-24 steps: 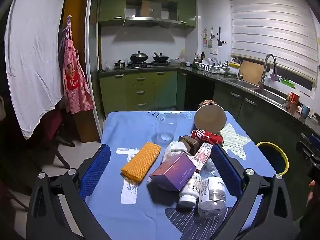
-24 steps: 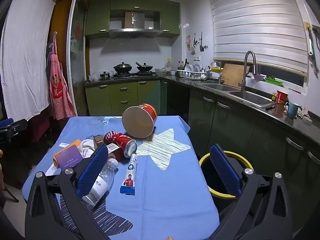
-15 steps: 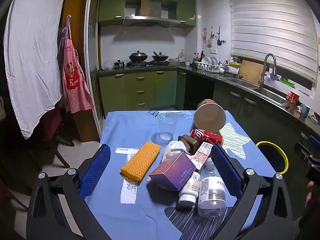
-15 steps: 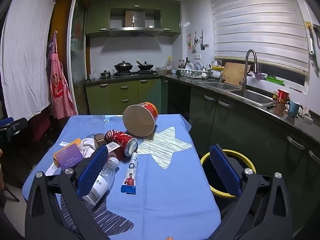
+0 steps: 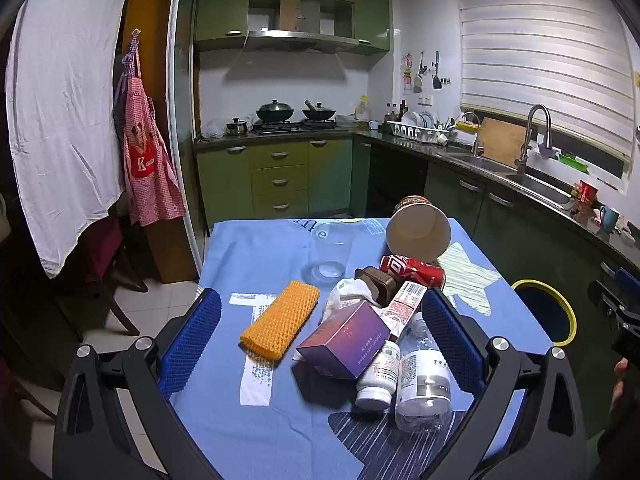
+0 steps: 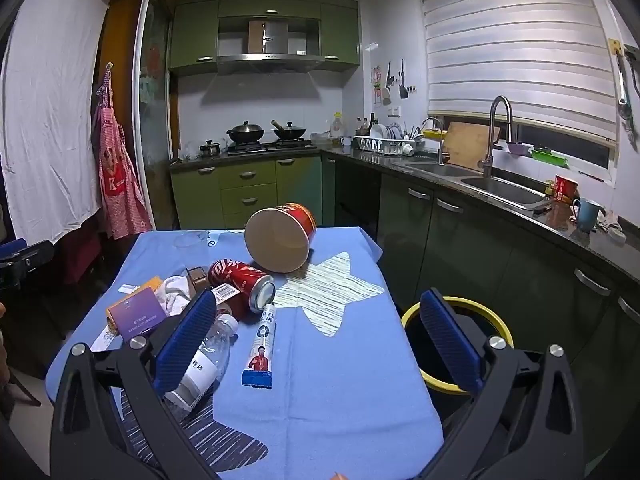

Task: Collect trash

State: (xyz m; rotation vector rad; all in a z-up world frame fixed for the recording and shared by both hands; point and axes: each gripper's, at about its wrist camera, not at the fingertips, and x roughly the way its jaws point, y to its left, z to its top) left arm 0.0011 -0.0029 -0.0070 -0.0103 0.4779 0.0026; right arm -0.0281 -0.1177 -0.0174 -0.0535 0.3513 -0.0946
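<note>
1. Trash lies heaped mid-table; the left wrist view shows the left gripper (image 5: 320, 340) with fingers spread wide and holding nothing, framing a purple box (image 5: 344, 340) and a clear bottle (image 5: 424, 376), probably lining up a first pick.
2. The right wrist view shows the right gripper (image 6: 320, 344) equally wide and unladen, with the yellow-rimmed bin (image 6: 460, 344) near right, handy for drops. The red can (image 6: 242, 282) shows white lettering, unreadable.

Left gripper (image 5: 320, 336) showing black arms, silver screws, blue ribbed pads (image 5: 450, 338); right gripper (image 6: 318, 340) displaying identical black frame, blue pads (image 6: 448, 340).
</note>
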